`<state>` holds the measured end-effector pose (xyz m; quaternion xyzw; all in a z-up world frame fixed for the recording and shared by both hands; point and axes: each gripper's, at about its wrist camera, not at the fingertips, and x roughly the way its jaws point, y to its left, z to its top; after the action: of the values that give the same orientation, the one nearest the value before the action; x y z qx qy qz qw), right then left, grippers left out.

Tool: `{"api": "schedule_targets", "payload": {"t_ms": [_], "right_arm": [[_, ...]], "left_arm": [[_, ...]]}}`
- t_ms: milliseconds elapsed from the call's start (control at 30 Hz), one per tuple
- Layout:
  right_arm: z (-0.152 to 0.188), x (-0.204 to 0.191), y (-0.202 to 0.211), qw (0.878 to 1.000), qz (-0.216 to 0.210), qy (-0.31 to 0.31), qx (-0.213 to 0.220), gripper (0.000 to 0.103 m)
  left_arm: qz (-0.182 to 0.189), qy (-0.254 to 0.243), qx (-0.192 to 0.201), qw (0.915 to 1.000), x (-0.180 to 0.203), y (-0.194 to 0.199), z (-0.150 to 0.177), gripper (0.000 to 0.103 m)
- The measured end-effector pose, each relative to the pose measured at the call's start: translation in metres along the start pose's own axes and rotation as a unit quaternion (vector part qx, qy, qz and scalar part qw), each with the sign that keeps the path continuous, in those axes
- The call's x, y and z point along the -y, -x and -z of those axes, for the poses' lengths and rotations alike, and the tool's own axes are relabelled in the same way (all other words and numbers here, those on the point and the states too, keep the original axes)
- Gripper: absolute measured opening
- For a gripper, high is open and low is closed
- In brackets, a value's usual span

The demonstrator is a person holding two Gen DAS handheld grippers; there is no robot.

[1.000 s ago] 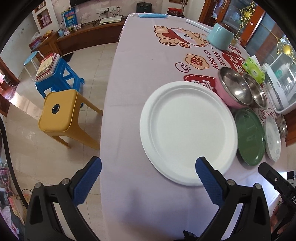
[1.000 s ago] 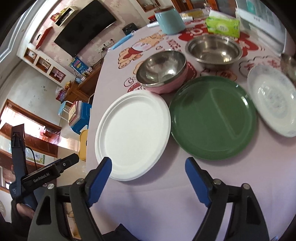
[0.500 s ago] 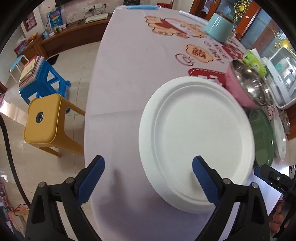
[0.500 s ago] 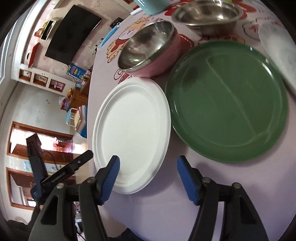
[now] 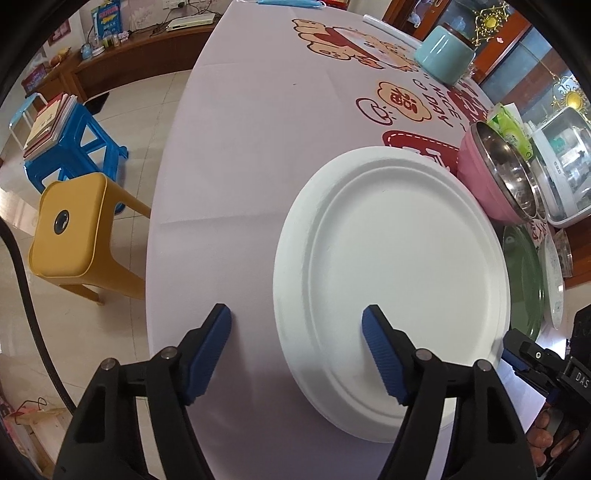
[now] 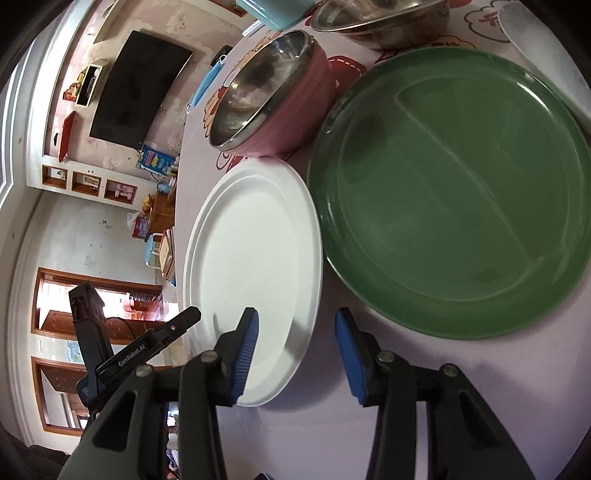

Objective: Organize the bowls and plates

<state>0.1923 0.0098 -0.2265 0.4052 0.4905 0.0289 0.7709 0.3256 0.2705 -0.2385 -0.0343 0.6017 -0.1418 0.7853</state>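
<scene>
A white paper plate [image 5: 391, 280] [image 6: 255, 258] lies on the pale tablecloth. My left gripper [image 5: 295, 321] straddles its near-left rim: one finger is over the plate, the other over the cloth. Its jaws are closing and the pads stand clear of the rim. My right gripper [image 6: 295, 321] straddles the plate's opposite rim the same way, jaws closing, pads apart from it. Beside the white plate lie a green divided plate [image 6: 450, 192], a pink bowl with a steel inside [image 6: 273, 99], a steel bowl [image 6: 384, 22] and a white patterned plate [image 6: 546, 62].
A teal canister [image 5: 443, 55], a green tissue pack [image 5: 509, 125] and a white appliance [image 5: 565, 166] stand further back. The table's edge runs close on the left, with a yellow stool [image 5: 74, 236] and a blue stool [image 5: 74, 147] on the floor beyond.
Both grippers have come down close to the white plate, one on each side. Their jaws have narrowed around its rims.
</scene>
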Motion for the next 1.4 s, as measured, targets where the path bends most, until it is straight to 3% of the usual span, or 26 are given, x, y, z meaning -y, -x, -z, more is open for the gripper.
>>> {"api": "schedule_targets", "payload": {"t_ms": [300, 600, 800, 967, 1400], "right_arm": [[0.000, 0.003, -0.004, 1.000, -0.004, 0.000, -0.006, 0.026], [-0.002, -0.001, -0.006, 1.000, 0.005, 0.005, -0.011, 0.015], [-0.002, 0.001, -0.004, 1.000, 0.008, 0.008, -0.010, 0.015], [-0.001, 0.000, -0.001, 1.000, 0.019, 0.014, -0.005, 0.015], [0.004, -0.013, 0.010, 0.999, 0.017, 0.041, 0.000, 0.015]], "left_arm": [[0.020, 0.014, 0.009, 0.9997, -0.002, 0.002, -0.003, 0.044], [0.024, 0.015, 0.016, 0.9995, -0.002, 0.001, -0.004, 0.036], [0.020, 0.004, 0.017, 0.9996, 0.001, 0.001, -0.003, 0.033], [0.014, 0.008, 0.013, 0.9998, -0.003, 0.003, 0.000, 0.020], [0.001, 0.012, 0.037, 0.9992, 0.001, 0.039, 0.020, 0.020]]}}
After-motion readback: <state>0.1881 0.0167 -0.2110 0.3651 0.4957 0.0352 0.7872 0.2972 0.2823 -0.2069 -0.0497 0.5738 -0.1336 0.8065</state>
